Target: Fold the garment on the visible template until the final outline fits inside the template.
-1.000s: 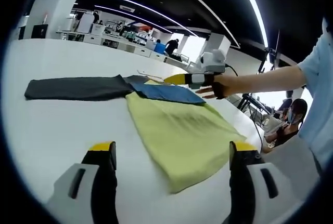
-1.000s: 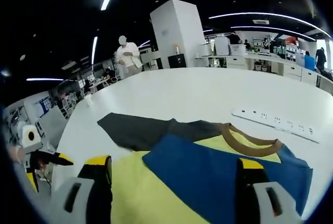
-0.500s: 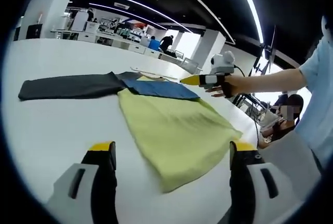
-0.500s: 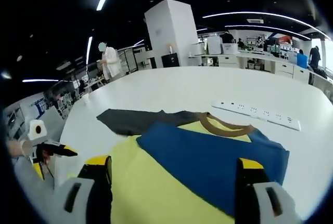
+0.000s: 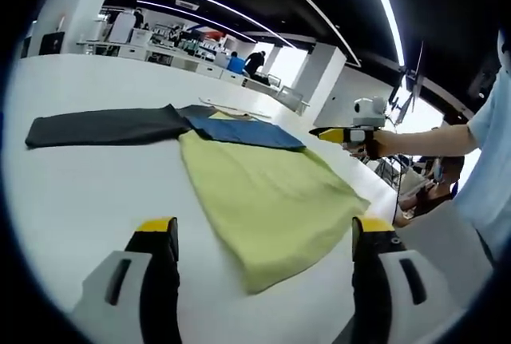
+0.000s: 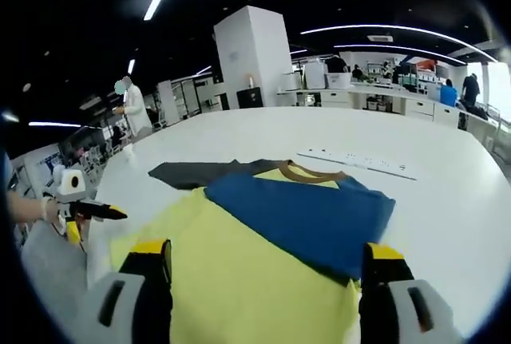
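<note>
A yellow garment [image 5: 263,192] lies flat on the white table [image 5: 80,192]. Its blue sleeve [image 5: 239,131] is folded across the chest, and its dark grey sleeve [image 5: 104,126] stretches out to the left. My left gripper [image 5: 265,226] hovers open before the hem, holding nothing. In the right gripper view the yellow body [image 6: 239,280], the blue sleeve [image 6: 303,212], the brown collar [image 6: 307,172] and the grey sleeve [image 6: 192,172] all show. My right gripper [image 6: 265,250] is open above the yellow cloth. The right gripper [image 5: 335,132] is held in a hand off the garment's right side. The left gripper [image 6: 96,212] shows at the table's left edge.
A white power strip [image 6: 359,164] lies on the table beyond the collar. The table edge [image 5: 375,200] runs close to the garment's right side, with a seated person [image 5: 439,172] past it. A person in white [image 6: 132,108] stands far back among desks.
The right gripper has drawn back from the blue sleeve, off to the garment's right side. Its view now takes in more of the garment. The left view barely shifted; the garment lies as before.
</note>
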A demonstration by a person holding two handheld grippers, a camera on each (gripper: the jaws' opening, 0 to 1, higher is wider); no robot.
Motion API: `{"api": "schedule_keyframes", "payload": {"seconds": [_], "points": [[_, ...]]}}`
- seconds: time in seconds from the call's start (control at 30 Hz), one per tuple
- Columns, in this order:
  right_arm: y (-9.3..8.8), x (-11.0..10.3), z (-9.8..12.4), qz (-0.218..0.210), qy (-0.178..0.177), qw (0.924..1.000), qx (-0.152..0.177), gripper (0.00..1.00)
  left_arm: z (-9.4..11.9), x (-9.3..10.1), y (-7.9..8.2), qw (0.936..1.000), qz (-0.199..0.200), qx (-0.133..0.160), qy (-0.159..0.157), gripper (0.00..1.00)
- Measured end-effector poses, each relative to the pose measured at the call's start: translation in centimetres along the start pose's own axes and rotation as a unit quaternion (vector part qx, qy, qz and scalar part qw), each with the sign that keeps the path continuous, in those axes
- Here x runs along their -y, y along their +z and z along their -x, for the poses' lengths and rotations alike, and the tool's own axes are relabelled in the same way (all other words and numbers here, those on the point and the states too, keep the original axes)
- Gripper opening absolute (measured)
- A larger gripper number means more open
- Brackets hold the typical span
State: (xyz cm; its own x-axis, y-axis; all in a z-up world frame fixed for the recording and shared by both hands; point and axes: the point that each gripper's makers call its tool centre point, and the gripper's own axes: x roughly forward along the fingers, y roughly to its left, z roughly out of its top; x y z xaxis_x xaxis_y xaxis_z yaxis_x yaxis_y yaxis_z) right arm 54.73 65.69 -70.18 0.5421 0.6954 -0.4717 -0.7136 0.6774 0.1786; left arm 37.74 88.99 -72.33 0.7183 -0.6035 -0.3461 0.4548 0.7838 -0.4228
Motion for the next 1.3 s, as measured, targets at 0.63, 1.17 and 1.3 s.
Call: {"api": "schedule_keyframes", "payload": {"seconds": [0.63,1.17,1.3], "points": [[-3.5,1.6,7.1,-0.056,-0.058,0.9962,0.034,0.98,0.6,-0.9,2.4,0.9984,0.037,0.040,-0.017,0.87],[-5.1,0.3,9.2,-0.077,-0.058,0.9943,0.047,0.94,7.1,-14.1,9.0,0.9896,-0.021,0.043,0.136,0.71],[-5.4,0.2,9.6,-0.082,-0.062,0.9937,0.045,0.93,8.9,-18.2,8.7,0.9807,-0.019,0.022,0.193,0.61]]}}
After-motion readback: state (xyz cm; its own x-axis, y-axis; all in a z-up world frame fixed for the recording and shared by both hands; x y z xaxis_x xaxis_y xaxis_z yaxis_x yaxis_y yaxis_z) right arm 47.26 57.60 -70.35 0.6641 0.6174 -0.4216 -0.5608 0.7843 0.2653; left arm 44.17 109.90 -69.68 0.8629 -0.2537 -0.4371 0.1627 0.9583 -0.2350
